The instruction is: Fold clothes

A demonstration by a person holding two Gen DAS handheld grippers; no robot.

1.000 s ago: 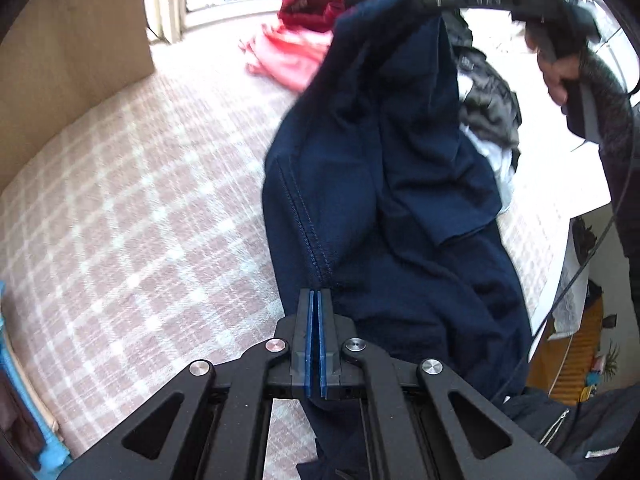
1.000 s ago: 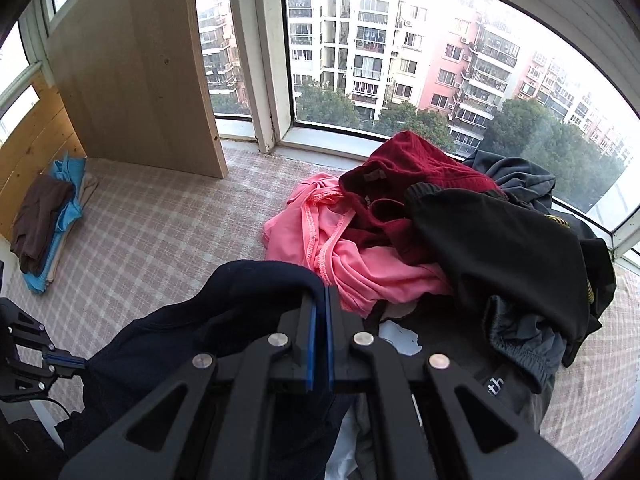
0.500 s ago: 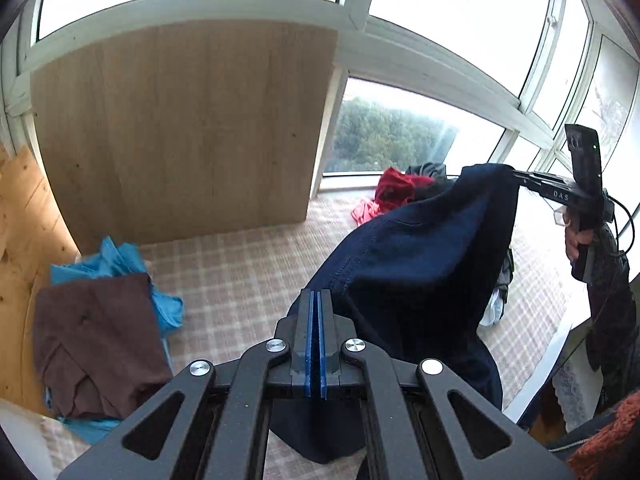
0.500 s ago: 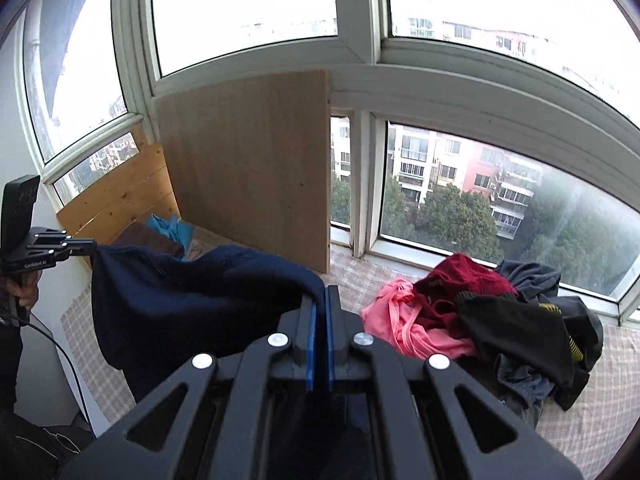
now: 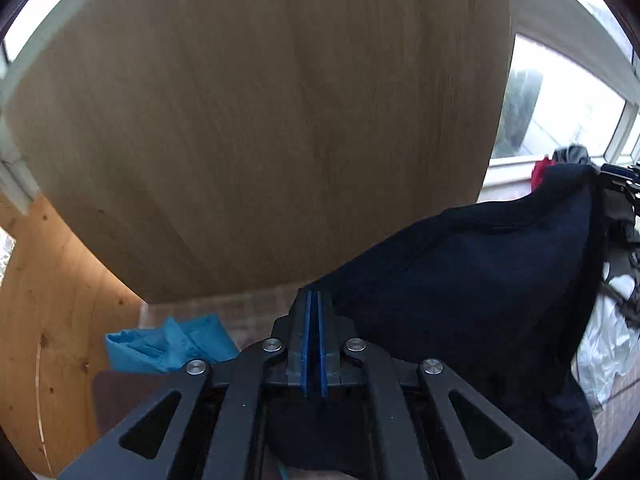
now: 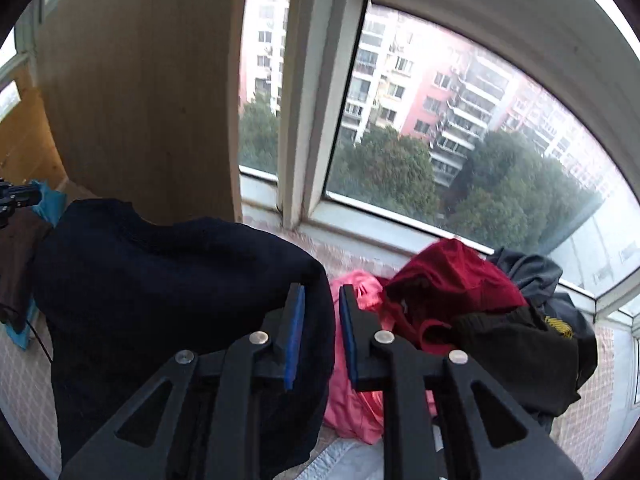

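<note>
**Navy garment slung between both grippers, jaws parting**

I have the navy garment (image 6: 160, 300) hanging in the air, stretched from one gripper to the other above the checked surface (image 6: 24, 392).

My left gripper (image 5: 314, 308) shows only a thin slit between its blue pads (image 5: 307, 344). The jaws are starting to open, yet the dark cloth runs away from the tips to the right and sags beneath the frame, so I read it as pinched there for now.

My right gripper (image 6: 320, 320) is opening further: I see a clear gap between its pads (image 6: 294, 336). A fold of the garment sits in that gap against the left pad, and the right pad (image 6: 349, 332) stands apart from it. Whether the cloth is caught or just draped there, I cannot tell.

In the right wrist view, the unfolded pile lies beyond the tips near the window: a pink piece (image 6: 360, 400), a red piece (image 6: 452, 280) and a black piece (image 6: 524, 352). At the far left, by the wooden panel (image 5: 280, 120), lie a blue cloth (image 5: 172, 346) and a brown cloth (image 6: 16, 264).
</note>
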